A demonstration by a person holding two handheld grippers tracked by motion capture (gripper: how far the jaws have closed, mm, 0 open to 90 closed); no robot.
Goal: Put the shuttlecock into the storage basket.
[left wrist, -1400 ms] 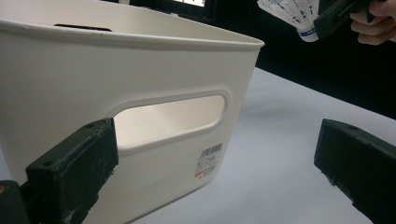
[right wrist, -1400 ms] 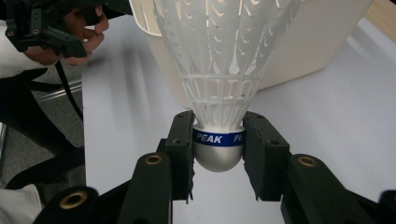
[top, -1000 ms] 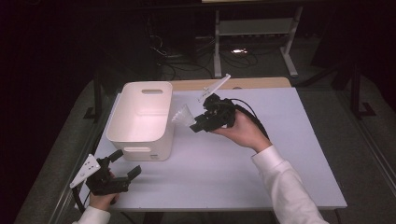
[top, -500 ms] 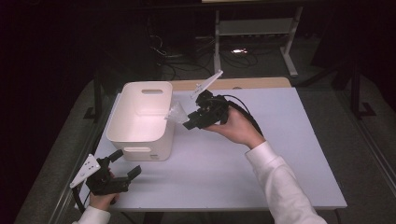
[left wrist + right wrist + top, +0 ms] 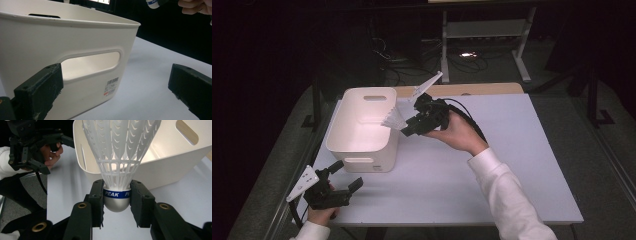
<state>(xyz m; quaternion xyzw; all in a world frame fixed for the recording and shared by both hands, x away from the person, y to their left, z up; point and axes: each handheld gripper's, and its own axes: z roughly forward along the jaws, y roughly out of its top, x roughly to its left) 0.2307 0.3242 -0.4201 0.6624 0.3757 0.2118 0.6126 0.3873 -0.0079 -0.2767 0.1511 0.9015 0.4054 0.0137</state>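
High view: right gripper [image 5: 408, 127], clamped on the shuttlecock [image 5: 393, 119], holds it skirt-first at the white bin's [image 5: 362, 150] right rim; left gripper [image 5: 346, 176] open.

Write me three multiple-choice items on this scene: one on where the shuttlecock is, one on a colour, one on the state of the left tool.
1. Where is the shuttlecock?
A. Lying inside the bin
B. Clamped in the right tool beside the bin's rim
C. On the table by the left tool

2. What colour is the band around the shuttlecock's cap?
A. Blue
B. Red
C. Green

3. How does the left tool stand?
A. Shut on the bin's handle
B. Shut on nothing
C. Open, nothing between its jaws

Key: 1 B, the right gripper view shows the jaws pressing the cap, with the white bin right behind. 2 A, the band reads PEAK on blue. 3 C, the left gripper view shows its jaws wide apart in front of the bin.
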